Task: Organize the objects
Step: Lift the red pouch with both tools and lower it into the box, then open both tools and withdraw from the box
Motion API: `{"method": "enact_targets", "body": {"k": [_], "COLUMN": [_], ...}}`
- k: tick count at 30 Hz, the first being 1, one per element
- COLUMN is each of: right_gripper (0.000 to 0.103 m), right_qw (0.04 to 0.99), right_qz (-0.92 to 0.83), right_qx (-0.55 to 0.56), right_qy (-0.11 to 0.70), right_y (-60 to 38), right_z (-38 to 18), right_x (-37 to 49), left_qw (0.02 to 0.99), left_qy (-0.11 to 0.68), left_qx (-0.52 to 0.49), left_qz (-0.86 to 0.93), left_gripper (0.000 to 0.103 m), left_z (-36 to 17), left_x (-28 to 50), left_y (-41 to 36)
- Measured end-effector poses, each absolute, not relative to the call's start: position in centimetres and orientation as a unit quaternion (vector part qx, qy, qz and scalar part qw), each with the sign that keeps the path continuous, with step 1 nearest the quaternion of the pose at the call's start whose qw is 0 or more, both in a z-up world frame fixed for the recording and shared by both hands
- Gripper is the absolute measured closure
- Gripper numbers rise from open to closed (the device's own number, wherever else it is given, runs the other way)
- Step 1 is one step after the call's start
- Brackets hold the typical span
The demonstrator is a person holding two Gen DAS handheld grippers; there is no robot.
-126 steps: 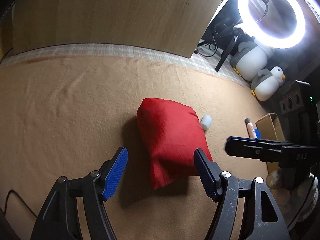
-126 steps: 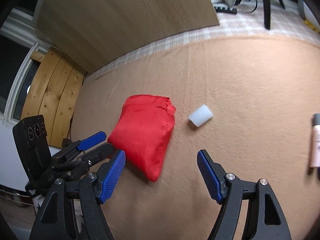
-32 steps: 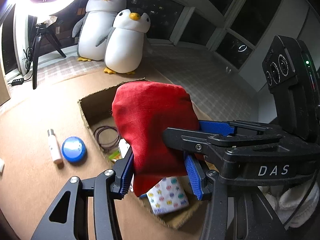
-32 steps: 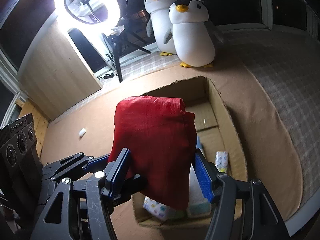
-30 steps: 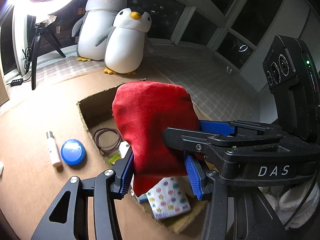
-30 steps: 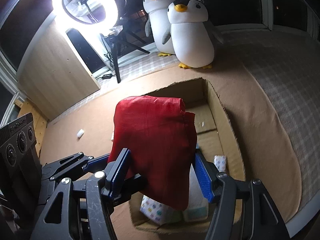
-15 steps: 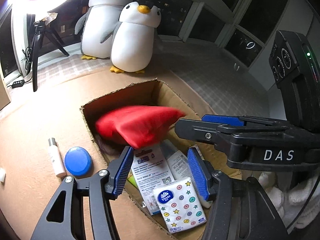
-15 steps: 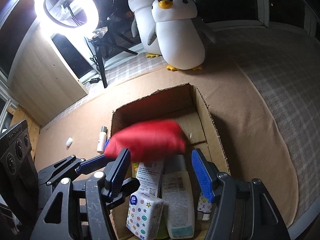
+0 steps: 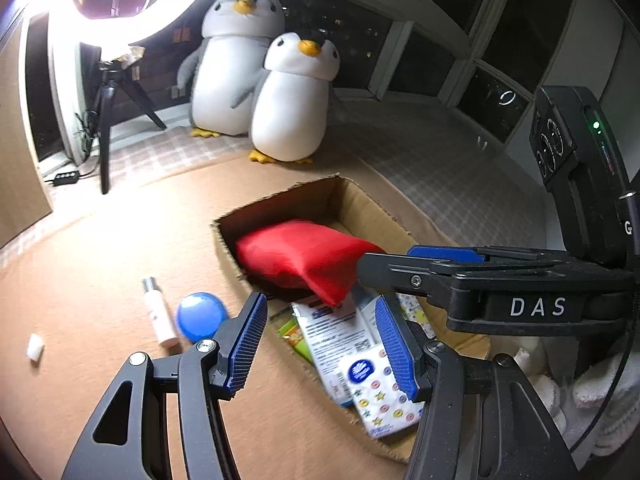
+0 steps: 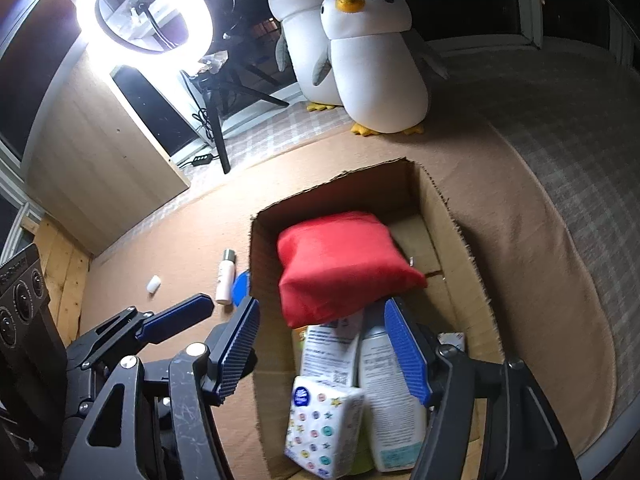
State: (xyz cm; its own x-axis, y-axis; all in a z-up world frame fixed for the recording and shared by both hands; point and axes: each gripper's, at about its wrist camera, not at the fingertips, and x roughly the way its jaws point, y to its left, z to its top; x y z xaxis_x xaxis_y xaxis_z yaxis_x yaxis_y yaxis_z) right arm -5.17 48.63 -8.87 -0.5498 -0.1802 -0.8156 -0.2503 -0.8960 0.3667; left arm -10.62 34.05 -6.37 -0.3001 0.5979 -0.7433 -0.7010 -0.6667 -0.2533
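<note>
A red fabric bag [image 9: 300, 252] [image 10: 344, 260] lies inside the open cardboard box [image 9: 372, 208] [image 10: 340, 196], resting on packets at the box's far half. No gripper touches it. My left gripper [image 9: 319, 300] hovers above the box's near left edge, open, with nothing between its blue pads. My right gripper [image 10: 321, 304] hangs over the box's near half, also open and holding nothing. In the left wrist view the right gripper's fingers [image 9: 440, 256] cross from the right, just past the bag's near corner.
Inside the box lie a star-patterned tissue pack [image 10: 320, 428], a white bottle [image 10: 388, 392] and a printed packet [image 9: 336, 332]. On the tan blanket left of the box are a white tube [image 9: 158, 312], a blue round lid [image 9: 200, 316] and a small white cap [image 9: 35, 346]. Two plush penguins [image 9: 292, 100] and a ring light [image 10: 144, 12] stand behind.
A second ago both grippers held the red bag upright above the box. They let go, and the bag fell flat into the box. Both views pulled back slightly.
</note>
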Motion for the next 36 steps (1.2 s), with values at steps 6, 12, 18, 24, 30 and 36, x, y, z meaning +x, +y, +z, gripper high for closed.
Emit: {"method": "enact_targets", "body": {"k": [6,12,18,24,30,36], "right_gripper": [0.041,0.040,0.040,0.040,0.040,0.040], "right_qw": [0.017,0.010,0.001,-0.018,-0.038,-0.052], "right_qz": [0.851,0.853,0.855,0.853,0.848,0.846], "right_qx": [-0.472,-0.470,-0.470,-0.477,-0.488,-0.494], "right_qy": [0.230,0.226,0.220,0.211,0.203,0.196], "right_y": [46.8,44.6,42.1,39.6,37.1,34.6], "right_z": [-8.5,-8.0,-8.0,-8.2,-8.6,-9.0], "right_x": [-4.9,-5.0,-5.4,-6.4,-8.1,-9.6], "left_qw": [0.396,0.385,0.356,0.313,0.279,0.245], "left_qy": [0.058,0.053,0.041,0.020,-0.003,-0.019], "left_qx": [-0.427,-0.429,-0.445,-0.469,-0.481,-0.489], "left_qz": [0.811,0.815,0.821,0.826,0.831,0.837], "left_gripper": [0.042,0.042,0.042,0.042,0.042,0.043], "left_z": [-5.4,-5.0,-6.2,-8.0,-9.4,-10.3], "left_x": [-10.2,-10.0,-10.8,-11.9,-12.8,-14.7], "left_y": [31.1,27.6,22.2,15.7,10.3,6.5]}}
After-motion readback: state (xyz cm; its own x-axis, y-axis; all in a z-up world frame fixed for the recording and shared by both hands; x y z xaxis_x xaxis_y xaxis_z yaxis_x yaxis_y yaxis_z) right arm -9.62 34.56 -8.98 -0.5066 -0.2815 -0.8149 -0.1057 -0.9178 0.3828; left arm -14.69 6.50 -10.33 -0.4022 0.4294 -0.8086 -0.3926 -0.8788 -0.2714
